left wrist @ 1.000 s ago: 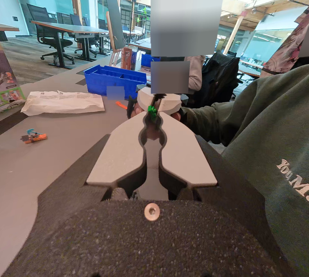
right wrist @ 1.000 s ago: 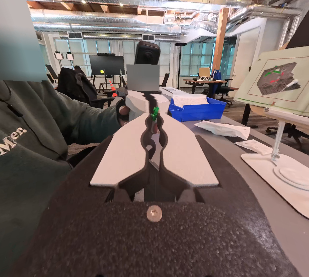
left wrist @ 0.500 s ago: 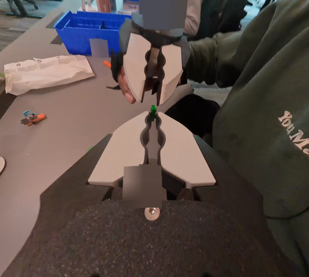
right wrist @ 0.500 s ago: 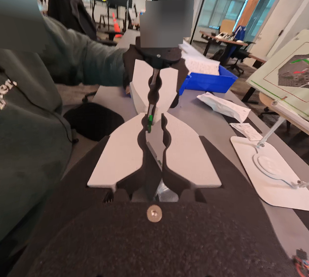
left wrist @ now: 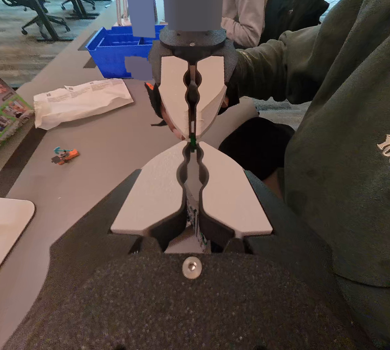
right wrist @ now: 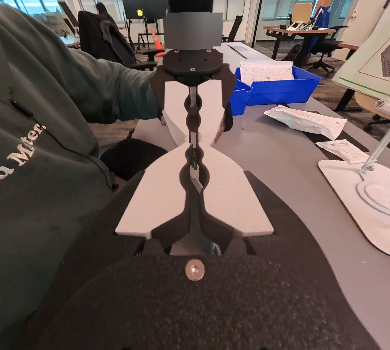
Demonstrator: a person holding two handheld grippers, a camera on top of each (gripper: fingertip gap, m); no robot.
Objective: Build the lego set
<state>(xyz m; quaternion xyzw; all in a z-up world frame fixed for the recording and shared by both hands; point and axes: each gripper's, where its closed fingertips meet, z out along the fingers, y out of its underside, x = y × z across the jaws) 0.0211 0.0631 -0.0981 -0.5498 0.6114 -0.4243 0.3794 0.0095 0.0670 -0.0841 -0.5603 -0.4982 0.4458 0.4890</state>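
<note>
Above a grey table [left wrist: 88, 171], two grippers meet tip to tip over a small green lego piece [left wrist: 192, 141].

Left gripper [left wrist: 191, 145] is clamped on the green piece; the right gripper [right wrist: 193, 147] faces it with tips nearly together, touching that piece, though whether it grips cannot be told. On the table lie a white paper bag [left wrist: 82, 101], a blue bin [left wrist: 118, 52] and a little orange-and-teal lego build [left wrist: 64, 155]. An instruction sheet on a white stand [right wrist: 358, 196] sits at the right. Office chairs and desks fill the bright, windowed room beyond.
</note>
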